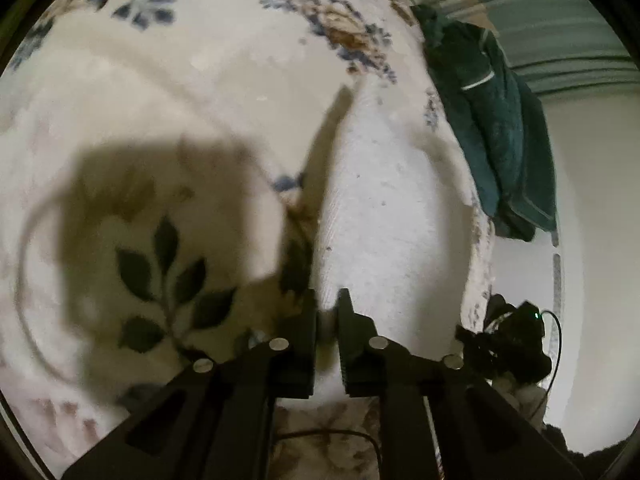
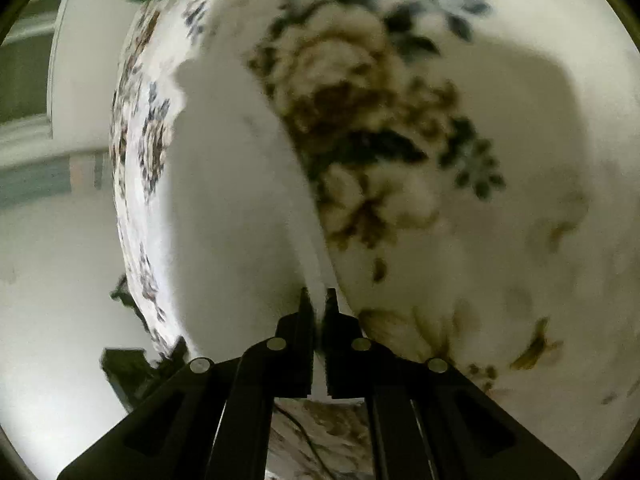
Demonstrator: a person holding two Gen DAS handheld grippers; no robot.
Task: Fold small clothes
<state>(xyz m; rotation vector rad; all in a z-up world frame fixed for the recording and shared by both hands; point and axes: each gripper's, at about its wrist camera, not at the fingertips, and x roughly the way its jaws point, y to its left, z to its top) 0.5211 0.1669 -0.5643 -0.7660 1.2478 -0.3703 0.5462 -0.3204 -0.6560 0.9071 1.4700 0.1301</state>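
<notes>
The cloth (image 1: 384,216) lies on the bedspread (image 1: 200,92), near the bedspread's right edge in the left wrist view, and runs forward from between the fingers of the left gripper (image 1: 327,308), which pinch its near end. A towel (image 1: 492,128) hangs over that right edge, farther back than the cloth, and a cabled device (image 1: 516,340) sits off the same edge, close beside the left gripper. In the right wrist view the cloth (image 2: 232,200) stretches forward from the right gripper (image 2: 318,300), clamped on its near edge, with the bedspread (image 2: 520,160) under it and to its right.
</notes>
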